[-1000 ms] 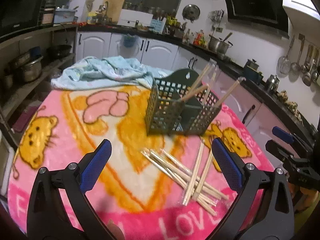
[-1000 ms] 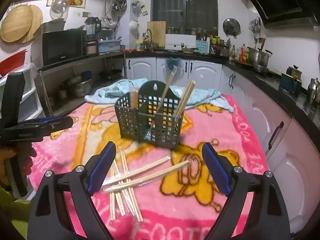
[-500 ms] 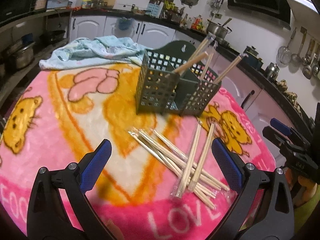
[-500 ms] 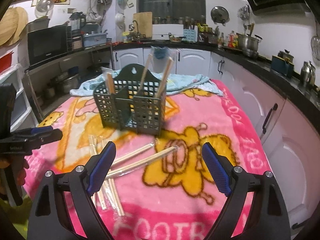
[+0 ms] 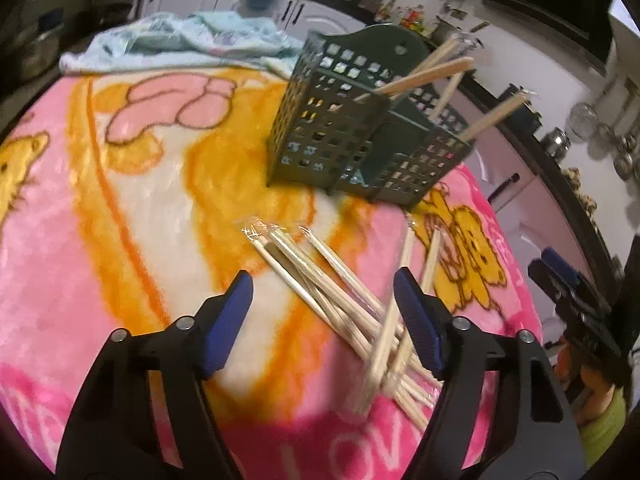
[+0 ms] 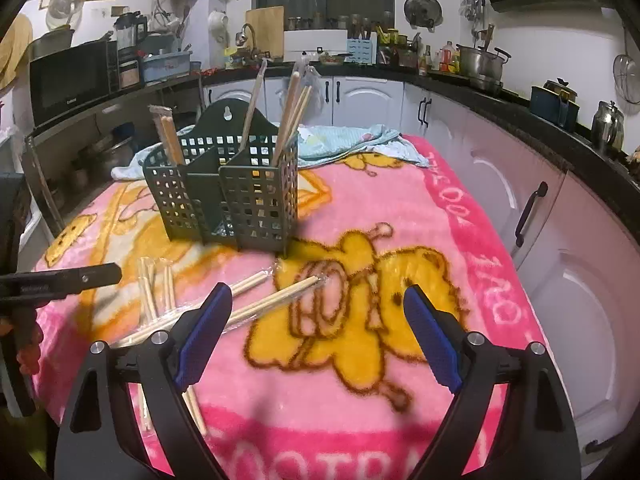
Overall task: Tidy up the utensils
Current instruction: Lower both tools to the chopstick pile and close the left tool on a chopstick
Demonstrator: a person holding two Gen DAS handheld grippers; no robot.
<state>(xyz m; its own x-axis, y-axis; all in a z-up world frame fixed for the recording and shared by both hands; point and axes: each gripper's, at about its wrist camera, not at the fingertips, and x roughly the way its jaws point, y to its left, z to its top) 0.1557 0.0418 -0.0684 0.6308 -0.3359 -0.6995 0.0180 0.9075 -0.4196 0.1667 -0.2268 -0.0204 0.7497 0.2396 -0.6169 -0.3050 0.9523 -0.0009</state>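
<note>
A dark green perforated utensil holder (image 5: 360, 132) (image 6: 228, 188) stands on the pink cartoon blanket (image 5: 120, 208) (image 6: 400, 220) with several wrapped chopsticks standing in it. A loose pile of wrapped chopsticks (image 5: 344, 308) (image 6: 248, 308) lies in front of it. My left gripper (image 5: 324, 316) is open, low over the near end of the pile. My right gripper (image 6: 318, 340) is open and empty, just right of the pile. The right gripper also shows at the right edge of the left wrist view (image 5: 568, 288).
A light blue towel (image 5: 188, 40) (image 6: 352, 140) lies crumpled behind the holder. Kitchen counters with pots, a microwave (image 6: 68, 80) and cabinets ring the table. The table's right edge is close to white cabinet doors (image 6: 560, 260).
My left gripper has dropped and moved forward onto the chopstick pile, its jaws narrower. My right gripper has moved closer to the holder and pile.
</note>
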